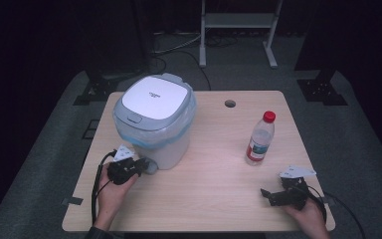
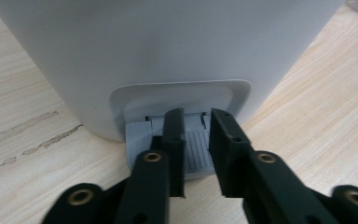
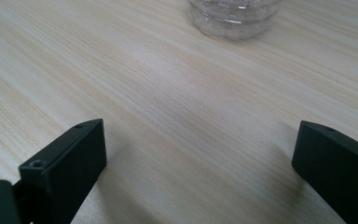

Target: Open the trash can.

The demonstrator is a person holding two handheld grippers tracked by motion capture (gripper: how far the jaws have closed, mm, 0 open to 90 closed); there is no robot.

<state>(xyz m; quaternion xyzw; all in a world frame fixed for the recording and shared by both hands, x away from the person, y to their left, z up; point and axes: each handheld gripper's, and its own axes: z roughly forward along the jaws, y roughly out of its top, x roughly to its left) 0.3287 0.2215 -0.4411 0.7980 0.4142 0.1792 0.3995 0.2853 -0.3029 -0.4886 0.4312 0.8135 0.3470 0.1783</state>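
Observation:
A white pedal bin [image 1: 154, 119] with a shut grey-rimmed lid [image 1: 154, 97] and a blue liner stands on the left half of the wooden table [image 1: 214, 199]. My left gripper [image 1: 140, 167] is at the foot of the bin. In the left gripper view its jaws [image 2: 196, 116] are nearly together, a thin gap between them, lying over the grey ribbed pedal [image 2: 198, 149] with their tips at the bin's wall [image 2: 168, 46]. My right gripper [image 1: 266, 194] rests near the front right edge, jaws wide apart [image 3: 200, 130] over bare wood.
A clear water bottle [image 1: 260, 139] with a red cap stands upright at the right, beyond the right gripper; its base [image 3: 233, 16] shows in the right gripper view. A cable hole [image 1: 230, 103] sits near the far edge. A metal stand [image 1: 238, 30] is on the floor behind.

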